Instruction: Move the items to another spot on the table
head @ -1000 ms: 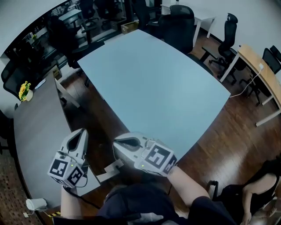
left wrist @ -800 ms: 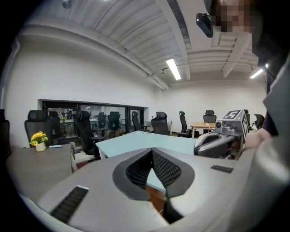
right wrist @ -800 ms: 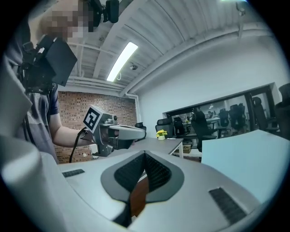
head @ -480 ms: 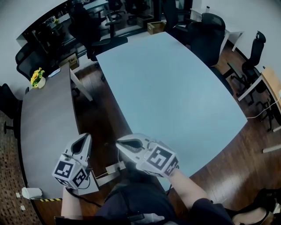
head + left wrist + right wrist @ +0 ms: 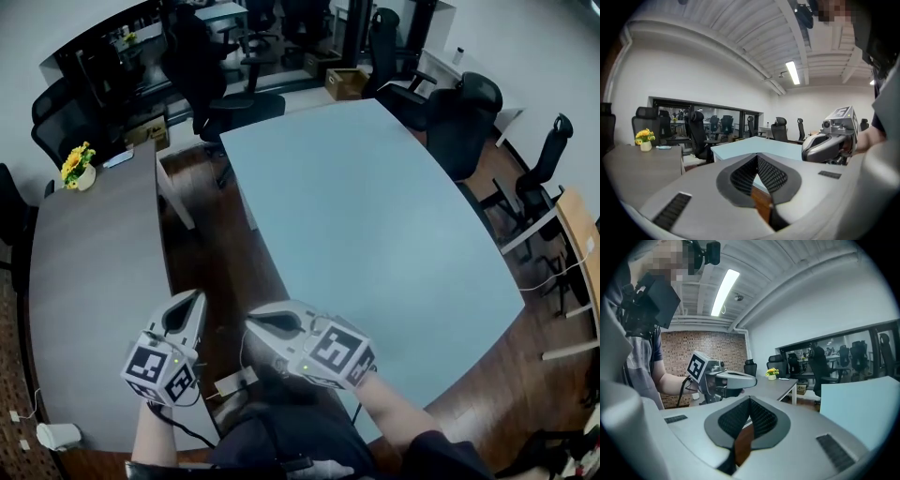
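Head view: the left tool [image 5: 193, 300] and right tool [image 5: 251, 323] are held side by side, apart, by the wooden floor [image 5: 216, 272] between a grey surface [image 5: 94, 281] and a light-blue surface [image 5: 375, 216].

Left gripper view: its jaws are pressed together, holding nothing.

Right gripper view: likewise closed on nothing.

I cannot tell where the items are.

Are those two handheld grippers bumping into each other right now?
Apart. In the head view, a strip of wood floor shows between the left gripper and the right gripper. The left gripper view also shows the right one standing off to the side.
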`<state>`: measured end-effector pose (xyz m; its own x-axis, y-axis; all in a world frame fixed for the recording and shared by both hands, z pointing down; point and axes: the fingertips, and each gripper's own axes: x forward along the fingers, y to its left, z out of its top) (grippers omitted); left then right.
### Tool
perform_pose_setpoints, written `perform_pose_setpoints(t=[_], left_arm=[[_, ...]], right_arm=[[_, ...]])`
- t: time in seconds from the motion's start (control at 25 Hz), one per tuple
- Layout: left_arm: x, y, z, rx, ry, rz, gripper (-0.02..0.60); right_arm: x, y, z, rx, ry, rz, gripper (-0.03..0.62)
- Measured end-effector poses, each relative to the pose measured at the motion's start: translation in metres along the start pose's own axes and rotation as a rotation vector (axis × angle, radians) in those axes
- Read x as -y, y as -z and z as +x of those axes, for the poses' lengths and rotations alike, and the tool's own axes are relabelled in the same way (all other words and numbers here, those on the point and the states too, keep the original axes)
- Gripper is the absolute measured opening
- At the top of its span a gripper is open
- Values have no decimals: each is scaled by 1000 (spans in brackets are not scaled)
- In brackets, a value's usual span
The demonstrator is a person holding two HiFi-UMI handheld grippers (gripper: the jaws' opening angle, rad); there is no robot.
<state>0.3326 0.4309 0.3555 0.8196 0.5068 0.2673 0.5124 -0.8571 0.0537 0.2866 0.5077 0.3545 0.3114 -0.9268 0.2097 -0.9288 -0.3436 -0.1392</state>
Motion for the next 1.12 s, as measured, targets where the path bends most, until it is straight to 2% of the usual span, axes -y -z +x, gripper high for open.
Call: perform_pose_setpoints(t=[0.12,0.32,0.6,0.76,0.96,1.12], left_arm=[[-36,-2,3,38,12,-80,-6],[-87,-6,-10,93,-24,-88,-6],[-151,2,-46,155,-174,-184,-6],[-179,-8,-59,176,-253,-168,-6],[-208,-18,-39,157,-290,-133,-6],[-241,-17,0,105,-337,-143,-6]], right_arm=[[12,-7,38,-42,-9,-22,-20],[9,-26,106,-91,-92,-57,-20],[1,-50,173,-134,-233,-141,-21],[2,-63,199,-119,-318,-165,-21],[44,-72,236,-84,-352,-163,-20],[95,-76,261,-57,-371,-140,-21]])
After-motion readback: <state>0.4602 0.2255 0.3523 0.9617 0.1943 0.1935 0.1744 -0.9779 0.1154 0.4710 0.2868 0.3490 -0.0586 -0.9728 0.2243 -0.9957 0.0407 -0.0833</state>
